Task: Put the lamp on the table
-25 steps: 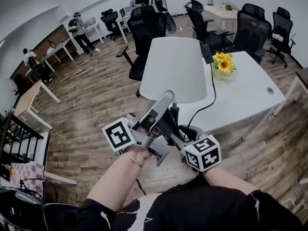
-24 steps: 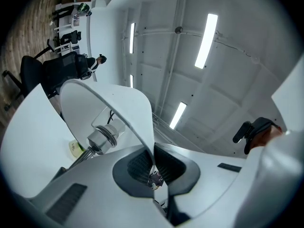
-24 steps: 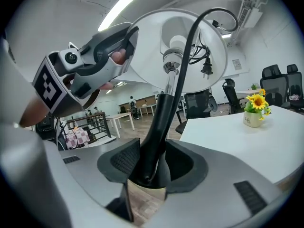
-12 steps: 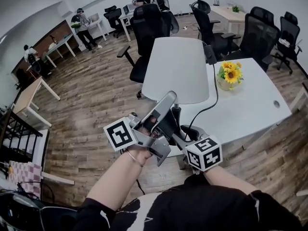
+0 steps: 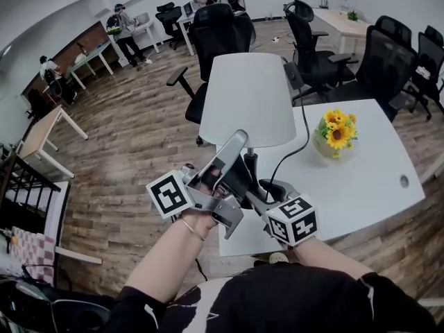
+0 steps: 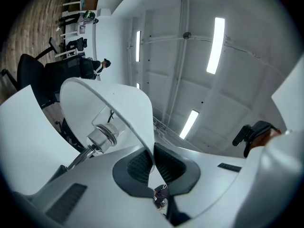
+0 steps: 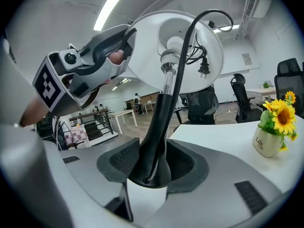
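Your left gripper (image 6: 152, 163) is clamped on the lower rim of the lamp (image 5: 248, 97), its pads pressed on either side of the thin edge of the white shade (image 6: 114, 106). Your right gripper (image 7: 153, 167) is closed around the black stem (image 7: 160, 122), just where it flares toward the foot. Between your two hands the lamp hangs over the near left part of the white table (image 5: 368, 186). From the head view you cannot tell whether the foot touches the top.

Around you, black office chairs (image 5: 220, 33) crowd the far side of the table, one of them right behind the shade. On the tabletop, to the right of the lamp and well apart from it, stands a small cream vase of sunflowers (image 5: 334, 134). It is the only thing on the table near the lamp. The lamp's black cord (image 5: 304, 127) runs up beside the stem and loops past the shade, and its plug (image 7: 205, 69) dangles under the shade opening. A small round hole (image 5: 404, 181) sits near the table's right edge.

The floor (image 5: 132, 141) is wood plank. More pale desks (image 5: 43, 136) line the left side of the room, with people (image 5: 123, 25) at the far ones and a dark railing (image 5: 19, 193) at the left edge. Overhead, long strip lights (image 6: 214, 44) cross the white ceiling.
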`<state>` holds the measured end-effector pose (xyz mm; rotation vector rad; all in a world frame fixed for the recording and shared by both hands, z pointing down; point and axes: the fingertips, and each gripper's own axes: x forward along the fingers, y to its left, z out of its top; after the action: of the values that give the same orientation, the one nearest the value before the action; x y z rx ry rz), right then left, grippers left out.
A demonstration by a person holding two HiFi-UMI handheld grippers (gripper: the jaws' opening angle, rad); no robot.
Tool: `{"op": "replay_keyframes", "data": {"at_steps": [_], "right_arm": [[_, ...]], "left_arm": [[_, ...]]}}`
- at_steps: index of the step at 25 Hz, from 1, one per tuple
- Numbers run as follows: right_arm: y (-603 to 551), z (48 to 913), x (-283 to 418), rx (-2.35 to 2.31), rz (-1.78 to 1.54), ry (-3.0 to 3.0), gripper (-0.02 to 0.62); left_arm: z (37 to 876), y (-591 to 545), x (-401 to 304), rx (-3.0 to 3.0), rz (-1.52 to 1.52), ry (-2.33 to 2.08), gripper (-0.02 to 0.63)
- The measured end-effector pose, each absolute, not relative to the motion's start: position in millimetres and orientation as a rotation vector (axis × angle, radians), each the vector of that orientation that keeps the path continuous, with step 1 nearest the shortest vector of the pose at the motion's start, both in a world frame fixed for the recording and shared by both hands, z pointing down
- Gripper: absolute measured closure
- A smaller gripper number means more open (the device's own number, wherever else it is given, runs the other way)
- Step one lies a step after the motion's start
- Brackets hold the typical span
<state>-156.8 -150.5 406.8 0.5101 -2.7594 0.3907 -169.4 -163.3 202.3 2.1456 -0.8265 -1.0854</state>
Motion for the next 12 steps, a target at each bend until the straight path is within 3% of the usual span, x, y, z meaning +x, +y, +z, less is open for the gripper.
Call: {"op": "replay_keyframes", "data": {"at_steps": [12], "right_arm": [[-246.5,435.1,-156.8,0.437,0.443,-2.722,0.405]], "left_arm": [[231.0,-266.7,-168.8,2.075,-1.056,-0.885,0.592]]}}
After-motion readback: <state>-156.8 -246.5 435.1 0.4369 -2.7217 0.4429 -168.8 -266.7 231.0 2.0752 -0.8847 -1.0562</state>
